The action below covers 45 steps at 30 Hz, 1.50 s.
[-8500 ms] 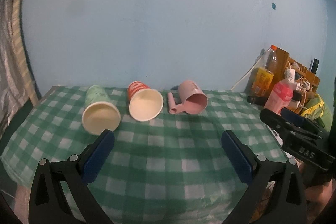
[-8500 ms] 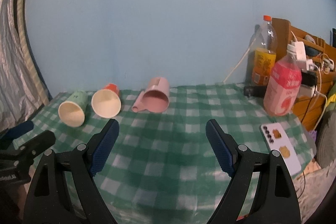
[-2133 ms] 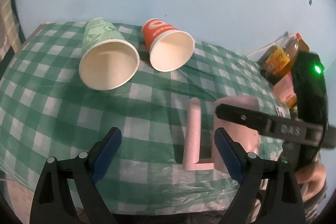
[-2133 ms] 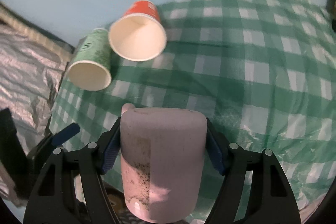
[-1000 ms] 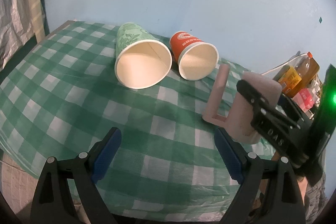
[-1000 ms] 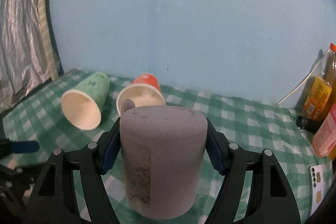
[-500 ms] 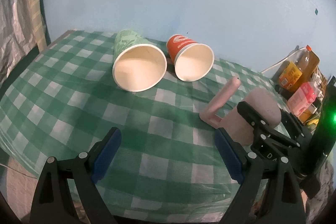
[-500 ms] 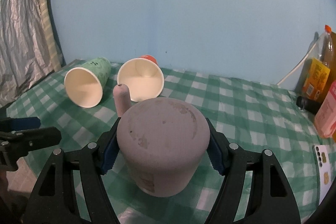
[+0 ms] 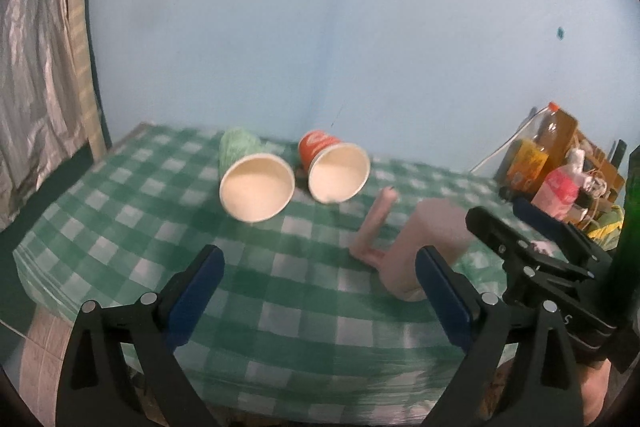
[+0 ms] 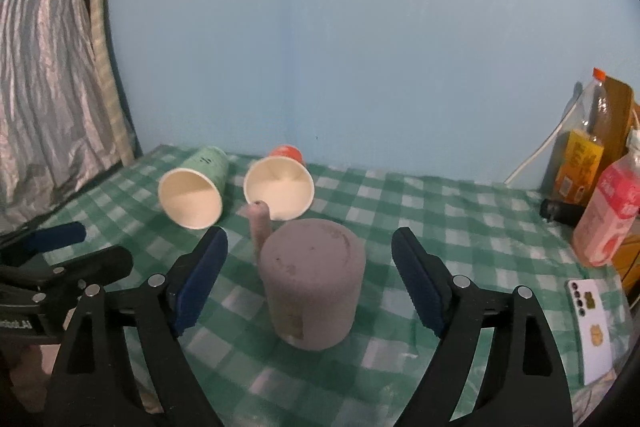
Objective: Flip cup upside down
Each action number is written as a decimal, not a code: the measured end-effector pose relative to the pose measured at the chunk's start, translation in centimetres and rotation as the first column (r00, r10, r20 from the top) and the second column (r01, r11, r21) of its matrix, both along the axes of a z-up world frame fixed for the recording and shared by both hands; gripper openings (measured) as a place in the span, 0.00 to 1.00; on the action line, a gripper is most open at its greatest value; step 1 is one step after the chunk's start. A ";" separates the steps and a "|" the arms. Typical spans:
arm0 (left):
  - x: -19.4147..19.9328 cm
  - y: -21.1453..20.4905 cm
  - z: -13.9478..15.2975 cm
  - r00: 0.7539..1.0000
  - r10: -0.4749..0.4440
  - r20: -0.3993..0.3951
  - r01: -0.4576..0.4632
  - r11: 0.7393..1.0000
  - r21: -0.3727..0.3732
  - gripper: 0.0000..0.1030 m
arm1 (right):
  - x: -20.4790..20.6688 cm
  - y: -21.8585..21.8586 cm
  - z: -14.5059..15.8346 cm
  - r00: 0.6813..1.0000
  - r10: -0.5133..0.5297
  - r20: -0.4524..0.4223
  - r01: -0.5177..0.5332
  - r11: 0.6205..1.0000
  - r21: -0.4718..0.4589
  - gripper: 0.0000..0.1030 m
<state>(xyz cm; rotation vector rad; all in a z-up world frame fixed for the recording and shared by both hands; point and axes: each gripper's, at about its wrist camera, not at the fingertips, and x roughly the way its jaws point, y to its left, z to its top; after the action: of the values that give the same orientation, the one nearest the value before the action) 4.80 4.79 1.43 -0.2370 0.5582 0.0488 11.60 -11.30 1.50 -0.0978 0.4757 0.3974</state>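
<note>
Green-checked tablecloth (image 10: 460, 227) under our pink plastic handled cup (image 10: 312, 283), sitting mouth-down. Behind it, a green paper cup (image 10: 196, 187) and an orange paper cup (image 10: 280, 187), apparently on their sides. Right gripper (image 10: 310, 281) gapes around it; left gripper (image 9: 320, 295) wide too, empty.

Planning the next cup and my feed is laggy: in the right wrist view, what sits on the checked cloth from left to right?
Green paper cup on its side → orange paper cup on its side → pink cup bottom-up between the open jaws → pink bottle → phone near the right edge.
</note>
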 end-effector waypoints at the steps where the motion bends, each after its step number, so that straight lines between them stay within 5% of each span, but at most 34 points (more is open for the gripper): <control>1: -0.4 -0.1 0.3 1.000 0.001 0.016 -0.001 1.000 0.000 0.99 | -0.4 -0.1 0.3 1.000 -0.002 0.000 0.002 1.000 0.002 0.82; 15: -5.3 -2.4 1.3 0.986 -0.028 0.166 0.011 0.994 0.106 1.00 | -6.5 -3.3 1.1 0.994 -0.109 0.026 0.106 0.991 0.077 0.82; 45: -6.4 -5.2 1.3 0.984 -0.037 0.174 0.003 0.981 0.192 1.00 | -7.3 -4.6 -1.3 0.991 -0.128 -0.048 0.132 0.987 0.087 0.82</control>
<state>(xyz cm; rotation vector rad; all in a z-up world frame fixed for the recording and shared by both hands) -1.58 -0.44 2.75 -0.0471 0.3761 0.0606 4.27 -15.94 0.20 0.0288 0.5026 0.2929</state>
